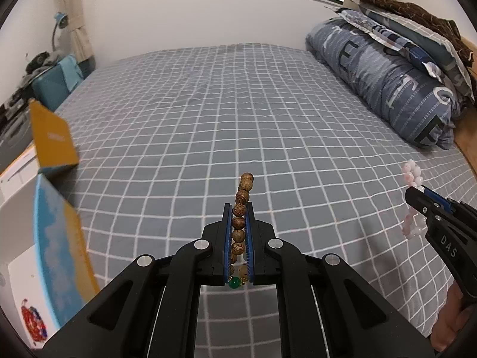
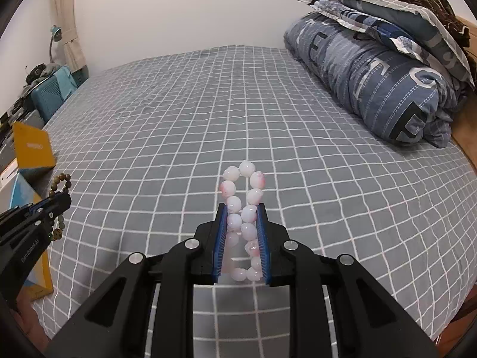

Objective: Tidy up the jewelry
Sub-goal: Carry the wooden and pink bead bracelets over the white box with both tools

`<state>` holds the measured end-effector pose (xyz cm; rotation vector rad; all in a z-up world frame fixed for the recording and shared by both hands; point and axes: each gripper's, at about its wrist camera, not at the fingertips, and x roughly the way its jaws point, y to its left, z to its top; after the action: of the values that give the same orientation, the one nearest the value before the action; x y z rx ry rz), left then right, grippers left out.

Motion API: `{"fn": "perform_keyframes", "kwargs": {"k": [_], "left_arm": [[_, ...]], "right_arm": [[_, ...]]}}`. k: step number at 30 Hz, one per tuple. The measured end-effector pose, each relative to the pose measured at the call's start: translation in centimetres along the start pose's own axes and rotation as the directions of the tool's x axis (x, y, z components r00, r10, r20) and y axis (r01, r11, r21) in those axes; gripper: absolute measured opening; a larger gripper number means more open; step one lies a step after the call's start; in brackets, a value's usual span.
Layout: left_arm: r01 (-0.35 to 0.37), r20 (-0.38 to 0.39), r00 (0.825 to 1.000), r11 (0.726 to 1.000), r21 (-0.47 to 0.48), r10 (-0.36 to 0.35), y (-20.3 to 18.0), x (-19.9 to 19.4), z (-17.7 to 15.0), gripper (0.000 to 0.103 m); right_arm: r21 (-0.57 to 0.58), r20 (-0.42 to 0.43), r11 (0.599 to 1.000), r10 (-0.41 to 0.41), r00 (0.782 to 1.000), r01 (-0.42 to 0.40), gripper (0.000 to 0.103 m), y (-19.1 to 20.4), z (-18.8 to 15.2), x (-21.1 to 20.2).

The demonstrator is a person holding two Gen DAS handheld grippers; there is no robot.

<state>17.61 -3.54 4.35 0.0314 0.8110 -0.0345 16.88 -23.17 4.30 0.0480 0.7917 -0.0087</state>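
- Bracelets, two of them, are both off the bed (image 1: 208, 104) and held in the air, one per gripper.
- Wood bracelet (image 1: 243, 208): clamped edge-on in the left gripper (image 1: 238, 208), pads pressed on both sides of the loop. Brown beads stick out past the fingertips; a green bead and a pale one sit low at the back of the jaws.
- Pink bracelet (image 2: 243, 205): grasped by the right gripper (image 2: 242, 208), its loop squeezed into a narrow oval between the pads, the top beads standing clear above the tips.
- Box (image 1: 59, 238): an open yellow-and-blue box with its lid (image 1: 52, 137) raised sits at the left bed edge, just beside the left gripper. A red beaded piece (image 1: 32, 322) already lies inside, so this looks like the drop spot, in my judgement.
- Risk, slipping: round beads on flat pads can roll. A quick swing or tilt could let either loop slide out onto the bed or the floor.
- Risk, cord strain: the pink loop is pinched flat; more squeeze could overstretch its cord.
- Risk, collision: the grippers are near each other, and both heading left could knock together or catch the raised lid.
- Risk, tangling: dropped on the red piece, the loops could tangle.
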Motion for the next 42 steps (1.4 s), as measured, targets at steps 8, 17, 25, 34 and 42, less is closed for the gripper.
{"fn": "perform_keyframes", "kwargs": {"k": [8, 17, 25, 34, 42], "left_arm": [[-0.039, 0.024, 0.999, 0.999, -0.021, 0.040, 2.6, -3.4, -1.7, 0.007], [-0.084, 0.032, 0.996, 0.992, -0.097, 0.088, 7.2, -6.6, -2.2, 0.007], [-0.161, 0.029, 0.985, 0.971, -0.179, 0.169, 12.8, -9.4, -2.8, 0.007], [-0.253, 0.006, 0.964, 0.923, -0.291, 0.266, 20.5, -13.0, -4.9, 0.007], [-0.326, -0.042, 0.941, 0.870, -0.369, 0.335, 26.7, -14.6, -7.7, 0.007]], "right_arm": [[-0.051, 0.011, 0.998, 0.031, 0.999, -0.030, 0.019, 3.0, -1.1, -1.7], [-0.113, 0.033, 0.986, 0.125, 0.992, -0.121, 0.019, 8.8, -0.4, -3.5], [-0.175, 0.063, 0.964, 0.214, 0.975, -0.201, 0.019, 14.9, 1.0, -5.2], [-0.278, 0.037, 0.910, 0.330, 0.943, -0.307, 0.019, 24.4, 0.6, -6.2], [-0.342, -0.003, 0.851, 0.423, 0.906, -0.398, 0.019, 31.9, -0.9, -7.3]]}}
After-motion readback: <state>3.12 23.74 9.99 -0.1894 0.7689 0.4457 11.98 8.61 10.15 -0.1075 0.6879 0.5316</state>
